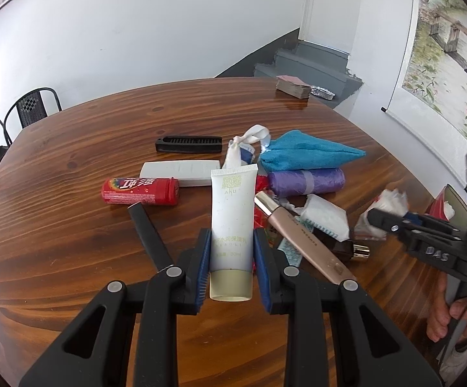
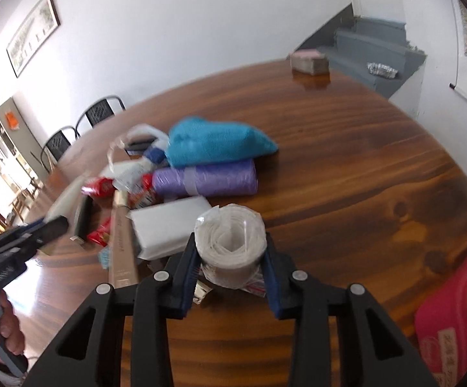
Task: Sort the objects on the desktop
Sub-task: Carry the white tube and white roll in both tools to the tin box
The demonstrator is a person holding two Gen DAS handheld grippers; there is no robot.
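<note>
My left gripper [image 1: 231, 242] is shut on a white cream tube [image 1: 231, 213] with a beige cap, held above the wooden table [image 1: 72, 242]. My right gripper [image 2: 230, 248] is shut on a white roll of plastic bags [image 2: 230, 242] in clear wrap; it also shows in the left wrist view [image 1: 383, 208]. On the table lies a pile: a blue cloth [image 1: 307, 153], a purple bag roll [image 1: 307, 182], a rose-gold tube [image 1: 301, 238], a white tissue pack [image 1: 325, 217], a red can [image 1: 139, 191], a white remote [image 1: 178, 171], a black comb [image 1: 188, 144].
A red tissue box [image 2: 452, 319] lies at the right table edge. A stack of cards [image 1: 293, 86] sits at the far edge. A black stick [image 1: 149, 235] lies left of my left gripper. Black chairs [image 1: 30, 109] stand at the far left. Grey stairs are behind.
</note>
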